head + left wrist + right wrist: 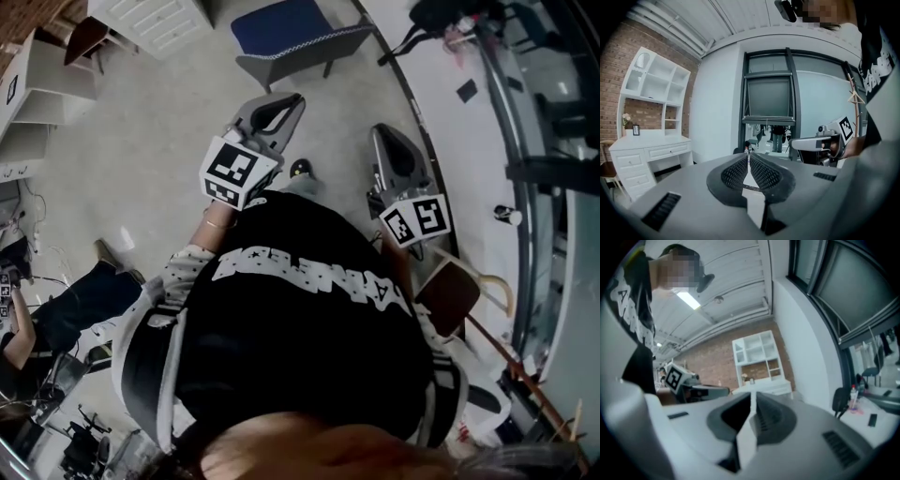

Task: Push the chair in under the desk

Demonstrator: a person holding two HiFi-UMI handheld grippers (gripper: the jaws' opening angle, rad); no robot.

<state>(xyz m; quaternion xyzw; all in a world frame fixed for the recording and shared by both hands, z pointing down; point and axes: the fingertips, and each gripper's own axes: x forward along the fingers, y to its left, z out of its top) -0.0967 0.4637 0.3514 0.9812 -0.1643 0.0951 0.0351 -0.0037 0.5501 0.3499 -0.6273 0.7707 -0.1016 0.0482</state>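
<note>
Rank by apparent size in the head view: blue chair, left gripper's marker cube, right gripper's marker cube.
1. blue chair, largest, though cropped.
2. left gripper's marker cube and right gripper's marker cube: too alike to rank.

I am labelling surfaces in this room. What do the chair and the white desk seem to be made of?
The chair: seat looks like matte blue fabric with a checked edge trim; grey frame, metal or plastic, unclear. The desk: probably white painted wood, smooth, with panelled drawer fronts.
</note>
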